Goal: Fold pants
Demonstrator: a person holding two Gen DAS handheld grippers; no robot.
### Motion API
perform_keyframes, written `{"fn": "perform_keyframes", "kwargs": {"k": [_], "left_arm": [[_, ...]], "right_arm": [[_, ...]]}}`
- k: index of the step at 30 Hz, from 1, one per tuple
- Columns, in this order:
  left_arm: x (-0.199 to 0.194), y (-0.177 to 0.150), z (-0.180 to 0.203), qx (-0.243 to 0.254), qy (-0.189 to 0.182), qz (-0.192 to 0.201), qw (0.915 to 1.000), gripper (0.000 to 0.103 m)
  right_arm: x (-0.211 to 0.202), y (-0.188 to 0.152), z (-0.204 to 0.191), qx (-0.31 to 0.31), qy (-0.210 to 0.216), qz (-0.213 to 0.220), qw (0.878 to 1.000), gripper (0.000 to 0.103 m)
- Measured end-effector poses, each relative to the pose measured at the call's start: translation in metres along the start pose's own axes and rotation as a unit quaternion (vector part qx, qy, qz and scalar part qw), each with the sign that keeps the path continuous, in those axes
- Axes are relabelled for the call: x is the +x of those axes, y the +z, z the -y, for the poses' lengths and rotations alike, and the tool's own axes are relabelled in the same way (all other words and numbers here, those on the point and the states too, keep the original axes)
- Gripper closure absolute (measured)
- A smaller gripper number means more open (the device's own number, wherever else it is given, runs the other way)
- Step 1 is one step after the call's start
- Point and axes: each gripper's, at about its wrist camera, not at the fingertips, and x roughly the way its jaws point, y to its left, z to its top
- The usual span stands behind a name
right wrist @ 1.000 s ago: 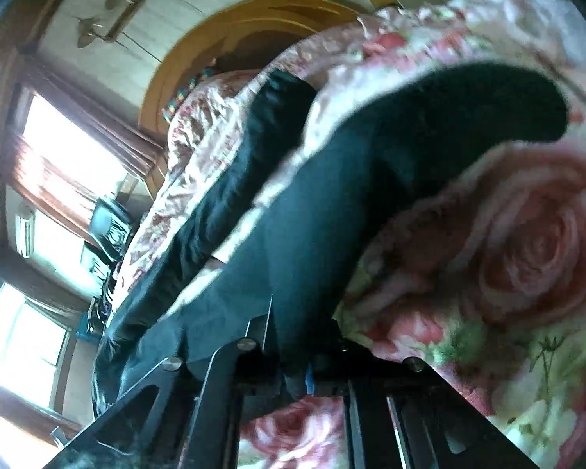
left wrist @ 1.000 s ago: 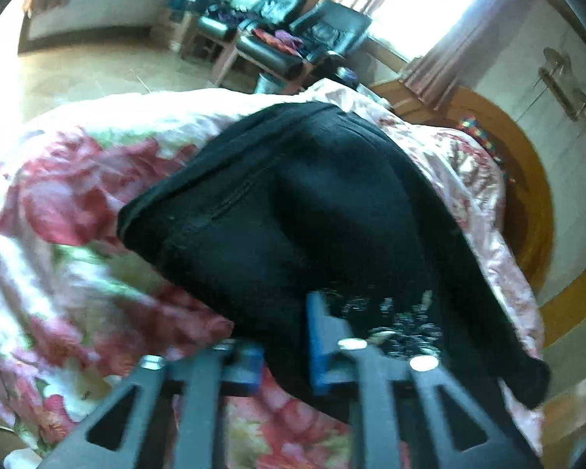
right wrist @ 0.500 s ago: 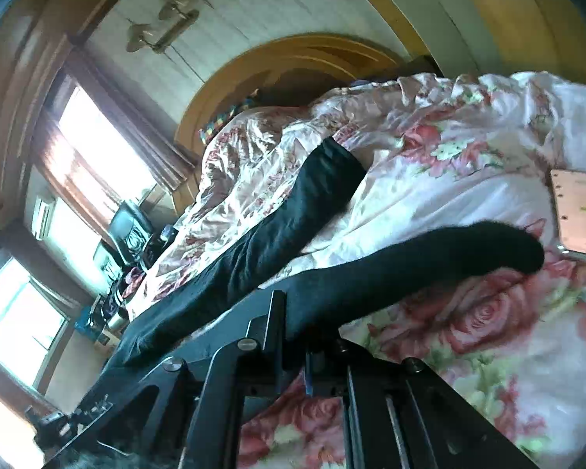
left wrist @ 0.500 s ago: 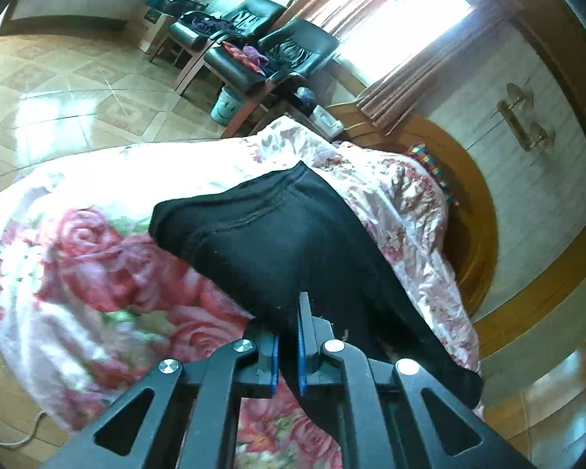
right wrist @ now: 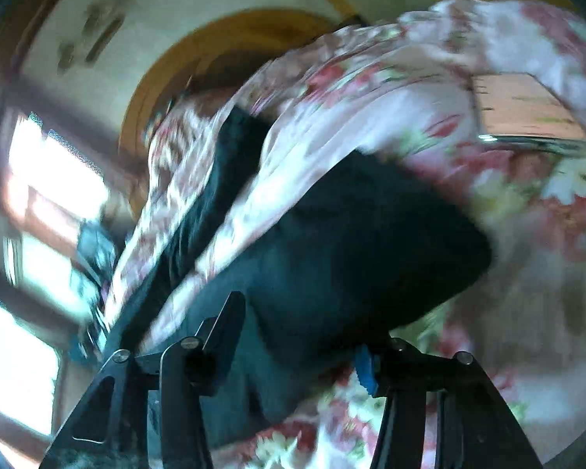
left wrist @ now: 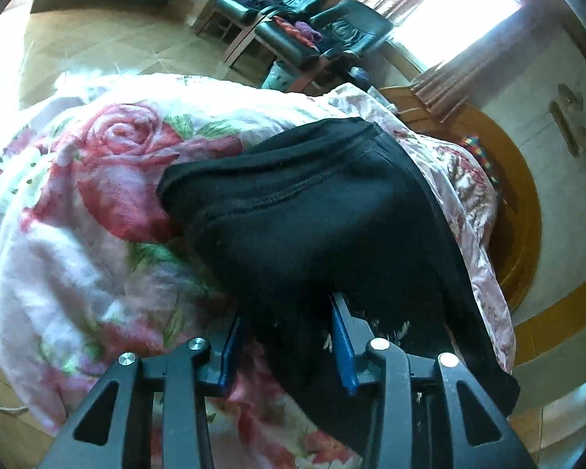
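No readable text in either wrist view.

From my station I can make out no letters, numbers, brand marks or signs on anything here. The one candidate is the flat tan rectangular box or booklet (right wrist: 523,111) lying on the rose-patterned pink and white bedspread (right wrist: 390,90) at the upper right of the right wrist view; it carries faint dark marks along its near edge, but the frame is smeared with motion blur and I cannot read any of them. In the left wrist view, the pale speckles on the black knitted fabric pants (left wrist: 312,215) at lower centre look like lint or a pattern, not lettering.
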Motion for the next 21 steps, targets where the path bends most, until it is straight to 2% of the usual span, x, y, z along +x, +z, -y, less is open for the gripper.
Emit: {"fn": "perform_keyframes", "kwargs": {"k": [1,2,3,6,10,11,14,16,17,18,19,20,21], "left_arm": [[0.0,0.0,0.002,0.001,0.0,-0.001,1.0,0.074],[0.001,0.001,0.004,0.003,0.001,-0.003,1.0,0.089],[0.0,0.001,0.007,0.007,0.004,-0.003,1.0,0.093],[-0.019,0.001,0.017,0.02,0.008,0.023,0.9995,0.097],[-0.054,0.006,0.019,0.022,-0.02,0.043,0.9986,0.097],[-0.059,0.006,0.018,0.03,-0.016,0.045,0.9984,0.097],[-0.058,0.004,0.009,0.043,0.006,0.028,0.9987,0.097],[-0.052,0.002,0.0,0.03,0.016,0.016,0.9993,0.097],[-0.051,0.001,-0.005,0.026,0.021,0.015,0.9993,0.097],[-0.049,0.001,-0.009,0.023,0.027,0.015,0.9992,0.097],[-0.048,0.0,-0.011,0.019,0.029,0.014,0.9993,0.097],[-0.048,0.001,-0.013,0.013,0.025,0.013,0.9995,0.096],[-0.049,0.001,-0.015,0.007,0.023,0.015,0.9996,0.093]], "right_arm": [[0.002,0.002,0.004,0.007,0.003,-0.002,1.0,0.065],[0.005,0.004,0.004,0.003,0.006,-0.01,1.0,0.091],[0.007,0.004,0.002,-0.01,-0.001,-0.018,1.0,0.094],[-0.002,0.002,-0.024,-0.084,-0.04,0.0,0.996,0.095],[-0.034,0.005,-0.054,-0.149,-0.022,0.032,0.988,0.095],[-0.036,0.006,-0.053,-0.152,-0.023,0.024,0.988,0.095],[-0.02,0.003,-0.034,-0.15,-0.074,-0.036,0.985,0.094],[-0.006,0.0,-0.01,-0.106,-0.099,-0.076,0.986,0.092],[-0.006,0.0,-0.004,-0.084,-0.099,-0.08,0.988,0.09],[-0.008,0.001,0.0,-0.068,-0.094,-0.075,0.99,0.088],[-0.013,0.003,0.002,-0.059,-0.095,-0.061,0.992,0.079],[-0.022,0.004,0.001,-0.056,-0.108,-0.041,0.992,0.064],[-0.031,0.006,-0.001,-0.056,-0.127,-0.02,0.99,0.057]]}}
